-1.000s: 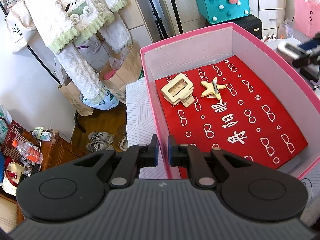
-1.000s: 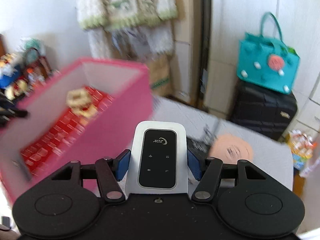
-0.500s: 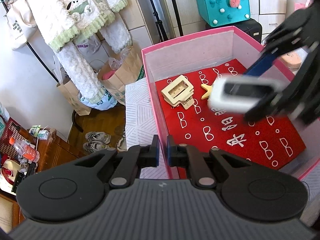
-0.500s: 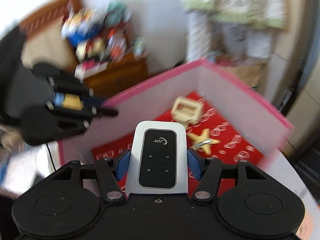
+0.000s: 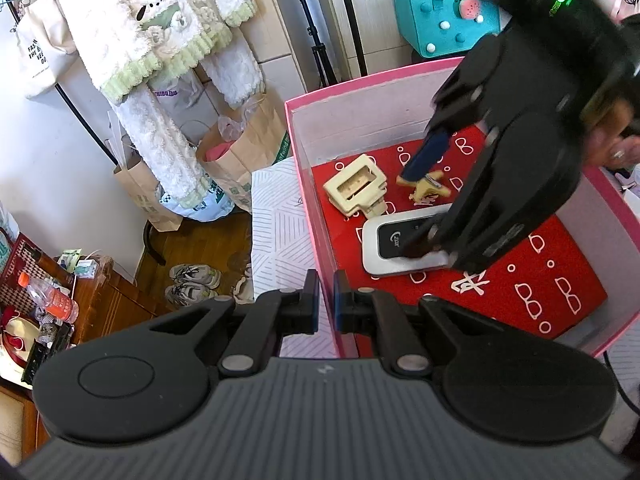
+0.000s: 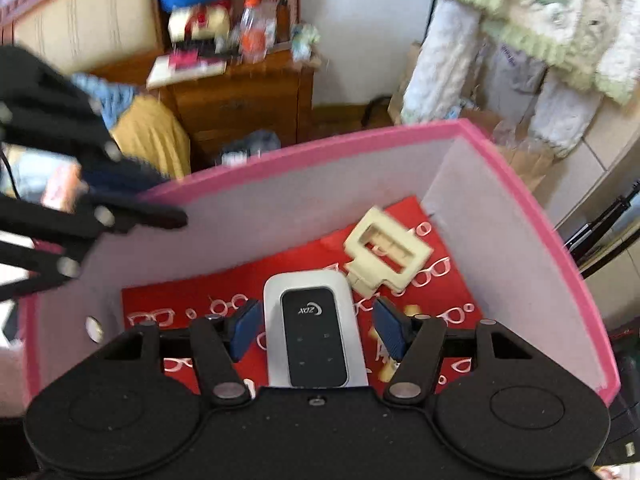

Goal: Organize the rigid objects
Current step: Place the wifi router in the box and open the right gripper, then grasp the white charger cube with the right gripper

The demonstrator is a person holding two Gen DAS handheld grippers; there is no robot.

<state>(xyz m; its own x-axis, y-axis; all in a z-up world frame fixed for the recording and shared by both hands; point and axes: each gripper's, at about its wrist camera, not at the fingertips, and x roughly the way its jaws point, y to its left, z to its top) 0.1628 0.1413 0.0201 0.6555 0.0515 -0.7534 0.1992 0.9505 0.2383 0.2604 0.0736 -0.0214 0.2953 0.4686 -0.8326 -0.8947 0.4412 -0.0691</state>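
My right gripper has just spread its jaws off the white router, laid flat inside the pink box beside the cream clip. My left gripper pinches the box's wall to steady it.

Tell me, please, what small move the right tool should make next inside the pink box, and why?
Probably lift the right tool straight up and out. Its pads have just opened and stand clear of the white device, which lies flat on the red liner of the pink box beside the cream clip, so it looks placed.
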